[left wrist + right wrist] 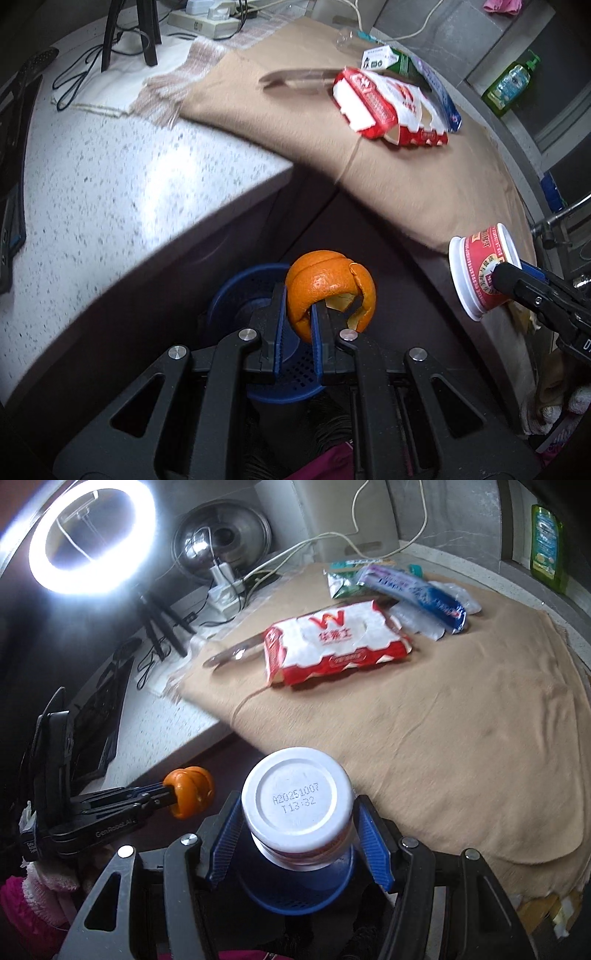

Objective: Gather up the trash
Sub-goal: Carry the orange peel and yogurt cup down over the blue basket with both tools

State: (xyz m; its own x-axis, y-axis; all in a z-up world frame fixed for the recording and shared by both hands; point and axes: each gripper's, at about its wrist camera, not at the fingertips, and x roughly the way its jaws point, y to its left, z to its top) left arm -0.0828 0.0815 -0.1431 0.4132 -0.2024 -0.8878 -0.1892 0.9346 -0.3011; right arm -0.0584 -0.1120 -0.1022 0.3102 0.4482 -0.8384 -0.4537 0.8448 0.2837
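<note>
The left gripper (298,314) is pinching a curled orange peel (330,293) between nearly closed jaws, the peel bulging above the blue pads, over a round blue plastic mesh basket (236,291). The right gripper (299,834) is holding a white-bottomed red paper cup (298,805) between its half-open jaws, bottom towards the camera, over the same basket beside the tan cloth (443,720).

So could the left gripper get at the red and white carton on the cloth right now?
Probably not yet. The left gripper is shut on the orange peel above the blue bin, so it has to drop that first. The way to the red and white carton over the tan cloth looks clear.
</note>
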